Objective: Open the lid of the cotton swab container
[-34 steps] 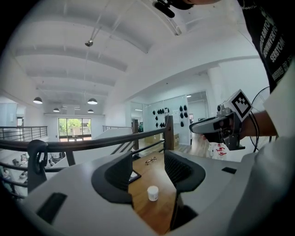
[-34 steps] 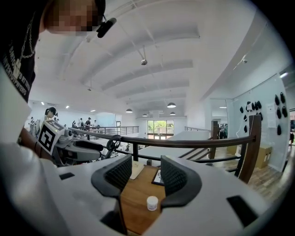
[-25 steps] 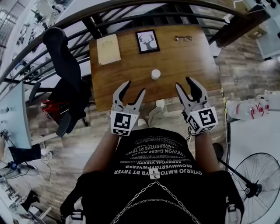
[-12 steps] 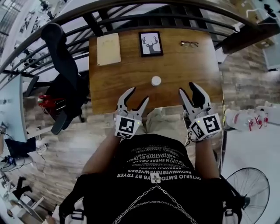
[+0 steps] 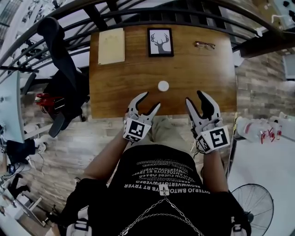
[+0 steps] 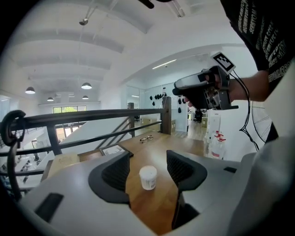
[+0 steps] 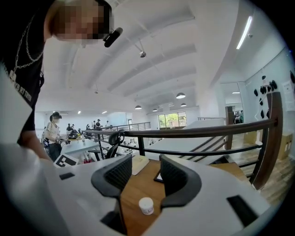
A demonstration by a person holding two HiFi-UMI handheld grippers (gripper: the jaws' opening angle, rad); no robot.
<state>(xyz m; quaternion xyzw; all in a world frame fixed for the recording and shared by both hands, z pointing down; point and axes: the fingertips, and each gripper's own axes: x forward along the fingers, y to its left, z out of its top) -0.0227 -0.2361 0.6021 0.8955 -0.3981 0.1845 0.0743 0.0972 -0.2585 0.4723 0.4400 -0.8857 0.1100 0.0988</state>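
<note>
A small white round cotton swab container [image 5: 163, 85] with its lid on stands upright on the wooden table [image 5: 120, 83], near the middle. It also shows between the jaws of the left gripper view as the container [image 6: 148, 177], still some way ahead, and low in the right gripper view as the container [image 7: 146, 205]. My left gripper [image 5: 150, 101] hovers open at the table's near edge, left of the container. My right gripper [image 5: 195, 96] is open too, at the near edge to its right. Nothing is held.
On the table's far side lie a cream notebook [image 5: 111, 45], a framed deer picture [image 5: 161, 42] and a pair of glasses [image 5: 205, 44]. A dark railing [image 5: 138, 11] runs behind the table. A black chair [image 5: 62, 87] stands at the left, and a fan [image 5: 251, 203] at the lower right.
Both grippers have sunk and edged forward to the table's near edge, closer to the container. Their jaws look equally wide throughout. The container has not moved.
</note>
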